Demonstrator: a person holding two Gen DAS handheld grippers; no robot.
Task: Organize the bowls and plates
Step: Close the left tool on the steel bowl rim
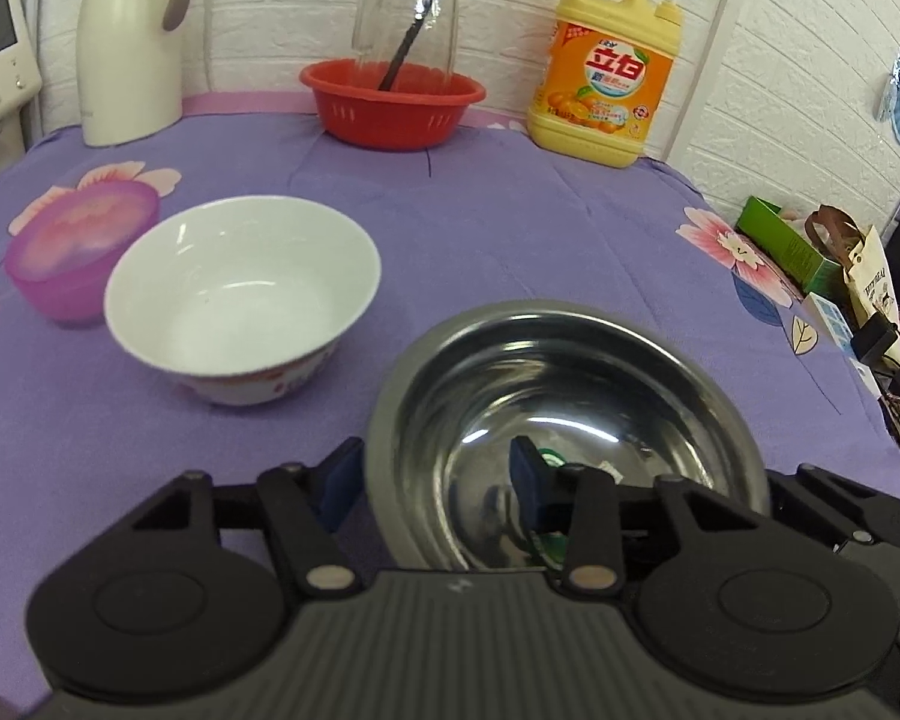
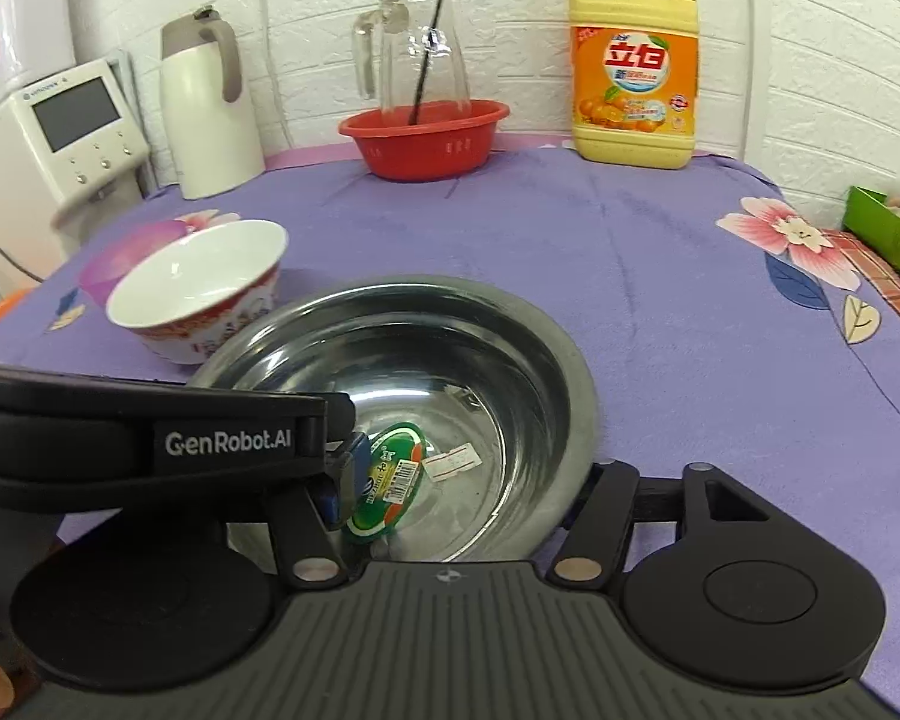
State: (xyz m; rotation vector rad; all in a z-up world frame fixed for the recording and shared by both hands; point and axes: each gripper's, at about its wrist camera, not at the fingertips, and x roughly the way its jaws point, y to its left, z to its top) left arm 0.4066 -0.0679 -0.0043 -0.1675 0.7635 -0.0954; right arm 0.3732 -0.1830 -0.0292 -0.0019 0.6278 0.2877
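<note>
Here the left gripper [image 1: 435,480] straddles the near-left rim of the steel bowl [image 1: 570,396], one blue pad outside the wall and the other inside, the jaws narrow and apparently pinching the rim. The right gripper [image 2: 456,480] comes at the same bowl from the other side; its right finger lies outside the near-right rim, its left finger is hidden behind the left tool's body, and whether its pads press the metal cannot be told. The steel bowl sits on the purple cloth [image 2: 660,252] close in front of both tools, with the white bowl [image 1: 243,294] just beside it to the left and the small pink bowl [image 1: 78,252] beyond that, touching or nearly so. The step in hand looks like lifting the steel bowl for stacking. To do it well, the person probably needs a firm, deep bite on the thin rim, since polished metal slips easily, and should keep the bowl level. The white bowl stands close, so a straight upward lift likely avoids knocking it. The labels [image 2: 390,480] stuck inside the steel bowl should not matter.
</note>
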